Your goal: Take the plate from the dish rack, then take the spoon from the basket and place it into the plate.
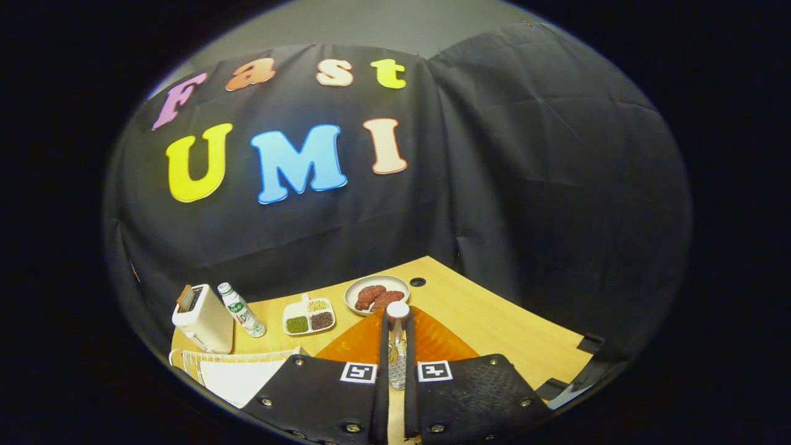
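1. The gripper (396,337) has its two fingers nearly closed. They squeeze a spoon (397,346) that stands up between them.
2. The spoon is shiny metal with a round pale knob on top of its handle. Its bowl is low down between the fingers.
3. An orange plate (432,340), smooth and glossy, lies flat on the wooden table (494,315) just under and beyond the fingers.
4. At 12 o'clock from the fingertips sits a round grey dish (377,294) with two brown meat pieces.
5. At 10 o'clock is a white tray (309,317) with little piles of beans, then a bottle (240,309) and a boxy cream toaster (203,318).
6. At 9 o'clock, near the fingers, is a white wire dish rack (204,360).
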Demonstrator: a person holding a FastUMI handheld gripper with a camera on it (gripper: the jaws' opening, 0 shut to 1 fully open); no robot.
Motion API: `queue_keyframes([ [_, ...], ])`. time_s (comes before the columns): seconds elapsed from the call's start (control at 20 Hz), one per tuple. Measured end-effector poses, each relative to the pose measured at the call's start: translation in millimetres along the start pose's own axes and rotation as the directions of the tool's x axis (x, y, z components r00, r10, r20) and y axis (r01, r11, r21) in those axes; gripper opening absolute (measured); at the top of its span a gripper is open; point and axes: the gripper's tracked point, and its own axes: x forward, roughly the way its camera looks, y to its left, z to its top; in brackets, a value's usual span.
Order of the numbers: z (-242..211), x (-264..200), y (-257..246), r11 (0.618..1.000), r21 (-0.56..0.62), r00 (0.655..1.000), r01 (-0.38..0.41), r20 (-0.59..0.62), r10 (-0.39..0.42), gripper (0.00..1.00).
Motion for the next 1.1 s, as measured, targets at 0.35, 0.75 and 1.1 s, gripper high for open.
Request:
queue_keyframes([
  [0.35, -38, -73, 79, 0.978, -0.075, 0.98, -0.195, -0.046, 0.192, 0.1],
  [0.75, -91, -156, 148, 0.912, -0.146, 0.921, -0.383, -0.133, 0.366, 0.1],
  [1.1, -154, -201, 176, 0.857, -0.165, 0.862, -0.488, -0.249, 0.442, 0.1],
])
